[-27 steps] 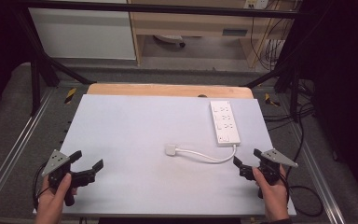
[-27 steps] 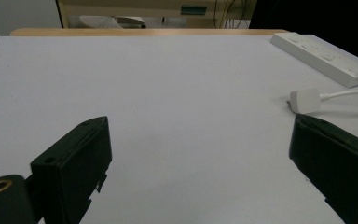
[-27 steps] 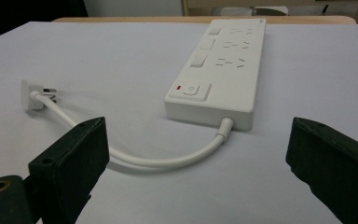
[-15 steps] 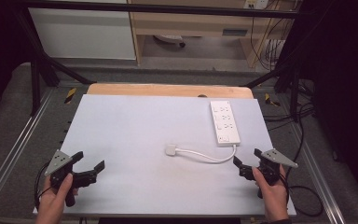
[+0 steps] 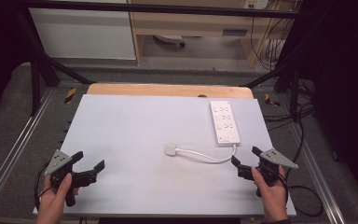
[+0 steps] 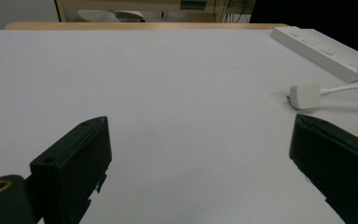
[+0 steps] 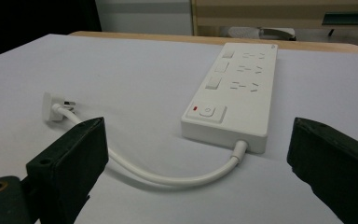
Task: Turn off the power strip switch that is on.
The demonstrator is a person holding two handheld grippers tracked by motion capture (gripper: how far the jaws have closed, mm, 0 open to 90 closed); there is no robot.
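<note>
A white power strip (image 5: pixel 224 123) lies on the white tabletop (image 5: pixel 135 126) at the right, its cable (image 5: pixel 205 157) curving left to a white plug (image 5: pixel 170 150) that rests flat near the middle. My right gripper (image 5: pixel 244 155) hovers open just in front of the strip's cable end, nothing between its fingers. From the right gripper view the strip (image 7: pixel 235 88), cable (image 7: pixel 168 179) and plug (image 7: pixel 53 106) lie ahead of the wide-apart jaws (image 7: pixel 198 161). My left gripper (image 5: pixel 90 159) stands open near the front left edge. Its own view (image 6: pixel 200 158) shows the plug (image 6: pixel 305 95) and strip (image 6: pixel 324 52) far right.
A wooden strip (image 5: pixel 168 89) borders the table's far edge. Metal frame rails (image 5: pixel 9 154) run along both sides, and loose black cables (image 5: pixel 303 191) trail off the right. A white cabinet (image 5: pixel 84 32) and wooden shelf stand beyond the table.
</note>
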